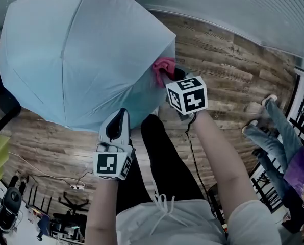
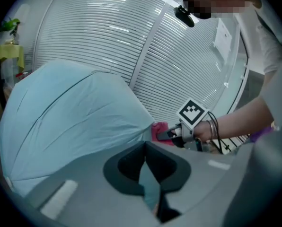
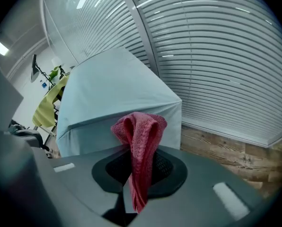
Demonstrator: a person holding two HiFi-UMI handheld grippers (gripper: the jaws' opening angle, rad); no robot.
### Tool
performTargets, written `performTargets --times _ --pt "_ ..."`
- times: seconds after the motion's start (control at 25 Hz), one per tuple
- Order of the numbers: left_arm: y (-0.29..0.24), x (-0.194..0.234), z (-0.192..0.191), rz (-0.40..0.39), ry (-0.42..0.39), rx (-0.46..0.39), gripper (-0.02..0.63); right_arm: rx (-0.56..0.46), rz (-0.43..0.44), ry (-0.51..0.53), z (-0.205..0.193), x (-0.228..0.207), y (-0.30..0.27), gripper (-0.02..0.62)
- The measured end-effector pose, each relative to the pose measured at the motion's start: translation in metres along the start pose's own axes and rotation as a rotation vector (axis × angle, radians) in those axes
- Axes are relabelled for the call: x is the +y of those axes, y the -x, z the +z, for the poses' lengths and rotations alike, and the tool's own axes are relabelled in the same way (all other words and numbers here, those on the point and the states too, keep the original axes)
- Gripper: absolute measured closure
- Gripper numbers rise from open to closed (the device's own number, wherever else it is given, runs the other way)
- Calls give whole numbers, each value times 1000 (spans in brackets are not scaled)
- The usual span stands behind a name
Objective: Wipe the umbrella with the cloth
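Umbrella (image 1: 80, 50) edge pinched in left tool (image 1: 120, 115); right tool (image 1: 171, 75) clamps cloth (image 1: 163, 65) beside it

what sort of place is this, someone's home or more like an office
Probably an office or lab-type room, though not certain: wood-plank floor, a long wall of horizontal blinds, and what looks like a star-shaped office chair base near trailing cables.

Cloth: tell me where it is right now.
In the head view the cloth sits just above centre, pinched in the right tool at the right edge of the umbrella.
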State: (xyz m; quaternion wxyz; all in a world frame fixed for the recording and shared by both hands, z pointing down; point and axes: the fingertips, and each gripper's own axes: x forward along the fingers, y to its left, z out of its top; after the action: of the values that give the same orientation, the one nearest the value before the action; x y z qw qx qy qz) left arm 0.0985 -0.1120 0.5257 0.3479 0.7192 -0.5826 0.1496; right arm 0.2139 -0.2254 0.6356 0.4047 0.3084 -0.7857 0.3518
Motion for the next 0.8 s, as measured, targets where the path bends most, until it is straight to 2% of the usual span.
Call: performTargets --times 0.24,0.52,0.64,0.8 --pt "-13 -2 -11 27 -5 28 600 -6 -67 -17 5 -41 -11 535" --pt "-16 -6 -27 43 -17 35 600 -1 -154 -29 -9 -82 -4 535" --pt "-10 -8 -29 39 -7 24 600 -2 -179 -32 -16 -81 8 535" --pt "9 -13 -32 6 -3 12 600 -13 -197 -40 -25 -57 36 535"
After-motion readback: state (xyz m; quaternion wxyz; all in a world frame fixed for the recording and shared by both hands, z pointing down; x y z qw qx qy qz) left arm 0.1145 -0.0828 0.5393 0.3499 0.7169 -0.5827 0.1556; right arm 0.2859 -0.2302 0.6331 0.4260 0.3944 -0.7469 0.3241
